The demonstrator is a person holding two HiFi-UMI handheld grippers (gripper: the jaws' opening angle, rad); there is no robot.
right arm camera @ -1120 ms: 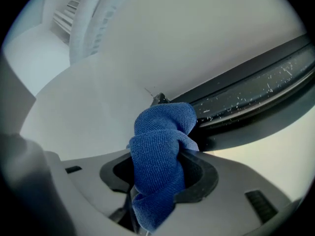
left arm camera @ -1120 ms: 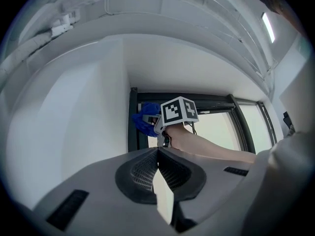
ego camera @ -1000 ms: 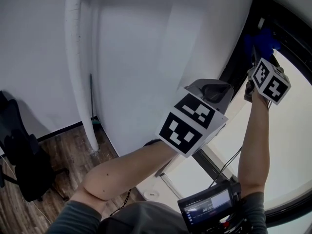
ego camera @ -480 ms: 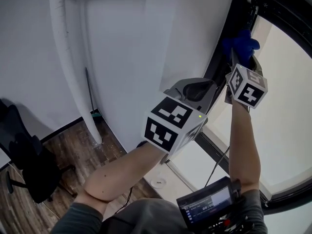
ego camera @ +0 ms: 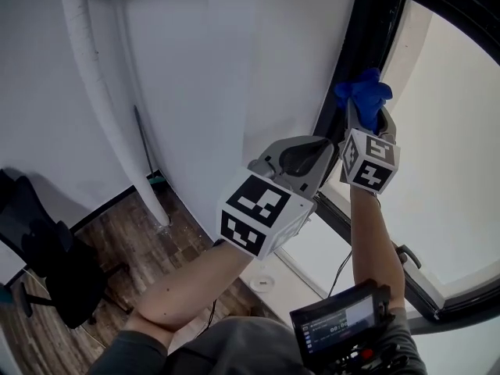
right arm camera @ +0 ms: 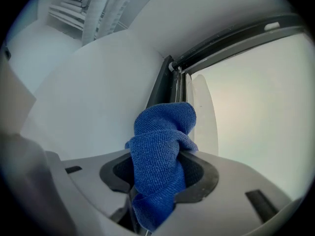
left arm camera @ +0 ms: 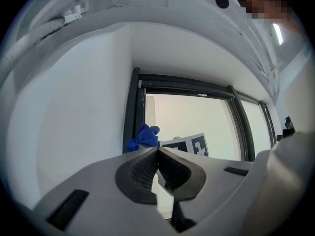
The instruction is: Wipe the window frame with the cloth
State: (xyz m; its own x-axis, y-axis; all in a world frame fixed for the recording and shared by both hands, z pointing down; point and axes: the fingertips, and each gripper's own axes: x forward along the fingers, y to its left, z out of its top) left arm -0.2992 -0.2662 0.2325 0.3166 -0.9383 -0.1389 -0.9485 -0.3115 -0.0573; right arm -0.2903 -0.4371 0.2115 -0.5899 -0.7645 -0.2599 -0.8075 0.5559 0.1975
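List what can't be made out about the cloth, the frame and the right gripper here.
- Contact between cloth and window frame: right gripper view, the cloth's own bunch covers the spot.
- Cloth's lower end: right gripper view, sunk between the jaws of the right gripper.
- Text on the small screen: head view, too small.

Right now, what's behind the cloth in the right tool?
The black window frame stands behind the cloth, white wall left, glass right. The frame stretch under the cloth is hidden.

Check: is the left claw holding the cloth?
No, the left claw is shut with nothing in it; the cloth is clamped in the right claw.
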